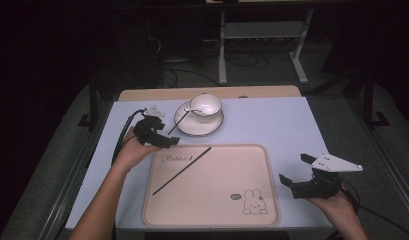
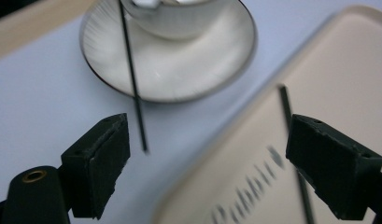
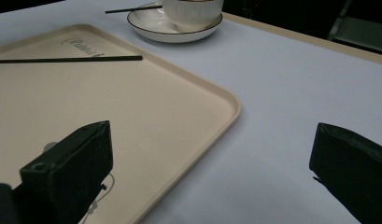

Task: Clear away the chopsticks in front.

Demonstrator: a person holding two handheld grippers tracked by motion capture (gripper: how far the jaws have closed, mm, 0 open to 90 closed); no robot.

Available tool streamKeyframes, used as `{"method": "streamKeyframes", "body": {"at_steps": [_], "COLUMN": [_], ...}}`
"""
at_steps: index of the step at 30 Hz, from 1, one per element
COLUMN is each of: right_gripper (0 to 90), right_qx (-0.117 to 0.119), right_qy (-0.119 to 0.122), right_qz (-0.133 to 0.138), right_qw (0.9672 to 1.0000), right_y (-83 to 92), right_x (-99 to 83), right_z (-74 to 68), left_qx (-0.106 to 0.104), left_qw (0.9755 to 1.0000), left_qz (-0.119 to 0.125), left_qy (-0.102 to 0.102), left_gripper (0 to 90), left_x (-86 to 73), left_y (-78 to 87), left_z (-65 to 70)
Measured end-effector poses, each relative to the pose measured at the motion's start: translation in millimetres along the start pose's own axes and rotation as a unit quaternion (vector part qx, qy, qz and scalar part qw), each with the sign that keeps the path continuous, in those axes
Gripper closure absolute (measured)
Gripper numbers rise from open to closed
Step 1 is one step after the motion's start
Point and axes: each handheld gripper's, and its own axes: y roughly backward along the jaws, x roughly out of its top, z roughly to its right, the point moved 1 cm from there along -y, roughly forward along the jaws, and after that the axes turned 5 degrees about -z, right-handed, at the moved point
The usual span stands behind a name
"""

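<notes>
You are at a table covered by a smooth, pale lavender sheet (image 1: pixel 272 125). In front of you lies a flat, matte beige tray (image 1: pixel 242 165) with rounded corners, a raised lip, script lettering near its top left and a small rabbit drawing (image 1: pixel 254 202) near its lower right. One thin, straight black chopstick (image 1: pixel 182 170) lies diagonally across the tray's left half. Beyond the tray sits a round, glossy white saucer (image 1: pixel 212 128) with a dark rim, holding a white cup (image 1: pixel 206 105); a pale spoon (image 1: pixel 193 109) rests in the cup. A second black chopstick (image 2: pixel 132 79) leans on the saucer's edge, its lower tip out over the sheet.

Your left gripper (image 1: pixel 168 142) is just off the tray's top-left corner, its blocky black jaws spread wide and holding nothing, the second chopstick's tip between them in the left gripper view. Your right gripper (image 1: pixel 296 169), topped by a grey triangular plate, is just right of the tray, jaws likewise wide apart and empty.
</notes>
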Motion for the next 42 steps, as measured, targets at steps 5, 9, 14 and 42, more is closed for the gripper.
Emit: {"method": "streamKeyframes", "body": {"at_steps": [5, 9, 14, 42], "right_gripper": [0.0, 0.0, 0.0, 0.0], "right_qx": [0.0, 0.0, 0.001, 0.0], "right_qy": [-0.002, -0.003, -0.004, -0.005], "right_qz": [0.002, 0.004, 0.003, 0.006], "right_qw": [1.0, 1.0, 1.0, 1.0], "right_y": [0.0, -0.2, -0.2, 1.9], "right_x": [0.0, 0.4, 0.0, -1.2], "right_z": [1.5, 2.3, 3.4, 4.9], "left_qx": [0.008, 0.013, 0.035, 0.05], "left_qw": [1.0, 0.9999, 0.9993, 0.9964], "left_qz": [-0.003, -0.002, -0.008, -0.033], "left_qy": [0.005, 0.01, -0.005, 0.06], "left_gripper": [13.8, 20.3, 41.1, 82.4], "left_x": [21.9, 35.7, 46.0, 34.7], "left_y": [-17.7, -36.3, -56.9, -100.1], "left_z": [-17.6, -26.7, -30.5, -46.7]}}
